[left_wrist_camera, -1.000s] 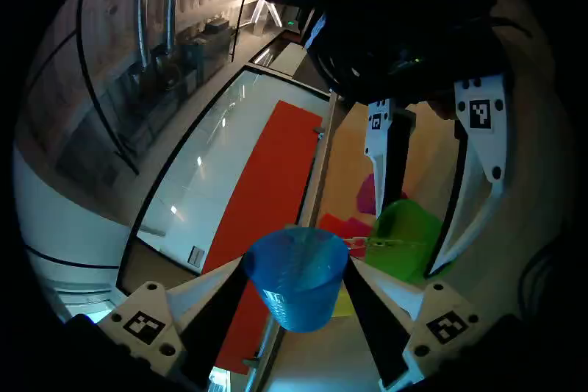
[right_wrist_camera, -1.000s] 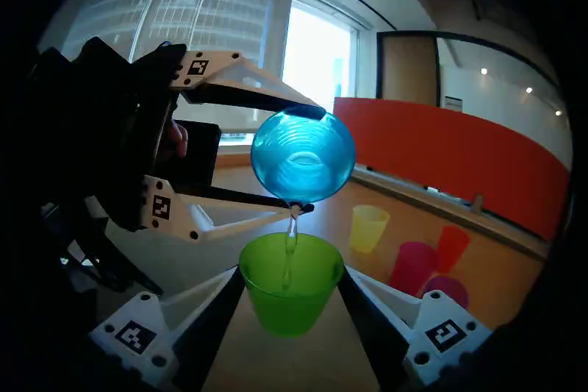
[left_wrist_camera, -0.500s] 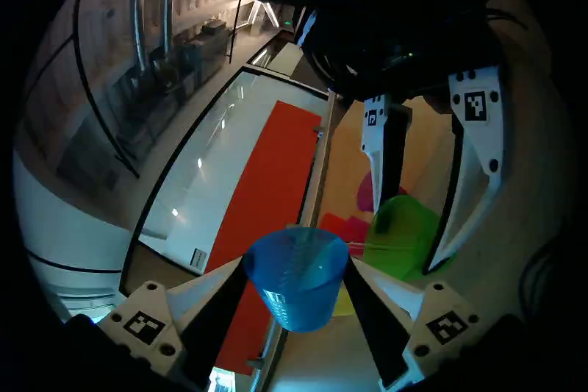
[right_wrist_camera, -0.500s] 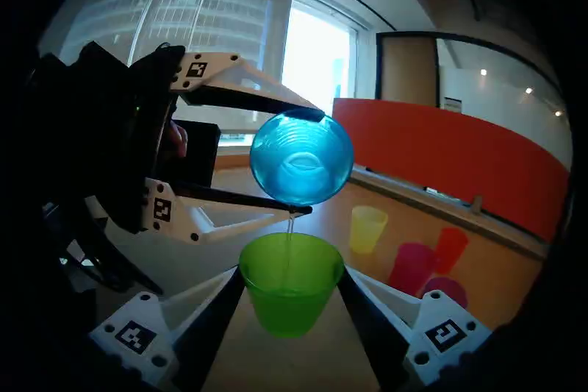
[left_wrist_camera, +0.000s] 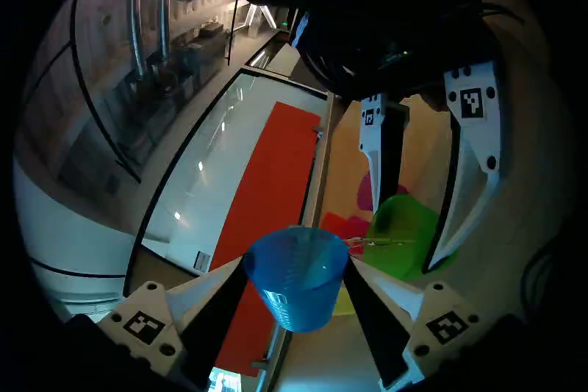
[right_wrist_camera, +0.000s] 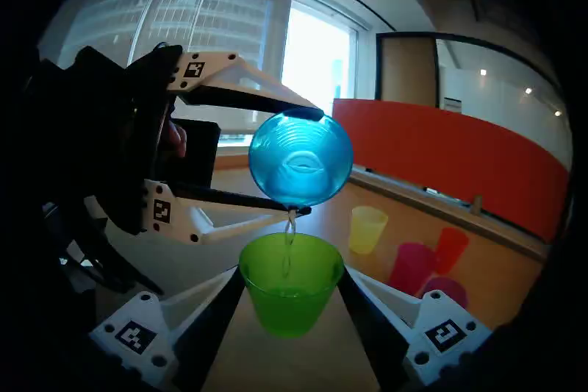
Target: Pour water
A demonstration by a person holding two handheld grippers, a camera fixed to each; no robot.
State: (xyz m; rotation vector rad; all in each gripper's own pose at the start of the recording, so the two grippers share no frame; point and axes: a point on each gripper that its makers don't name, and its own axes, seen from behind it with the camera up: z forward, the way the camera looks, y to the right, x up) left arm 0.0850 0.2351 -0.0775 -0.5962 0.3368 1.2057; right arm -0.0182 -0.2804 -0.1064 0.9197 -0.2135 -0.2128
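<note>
We are working with white left tongs (left_wrist_camera: 296, 267) and right tongs (right_wrist_camera: 290, 278), both lined with black. Both are bearing square black-and-white markers (left_wrist_camera: 143, 326) and dark screws (left_wrist_camera: 151, 287).

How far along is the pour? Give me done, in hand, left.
Done: both cups are gripped, the left gripper shut on the blue cup and the right gripper on the green cup, which seems to hold a little water at the bottom. In hand: the blue cup is tipped over it, with a thin stream falling in. Left: finish the pour, then right the blue cup.
</note>
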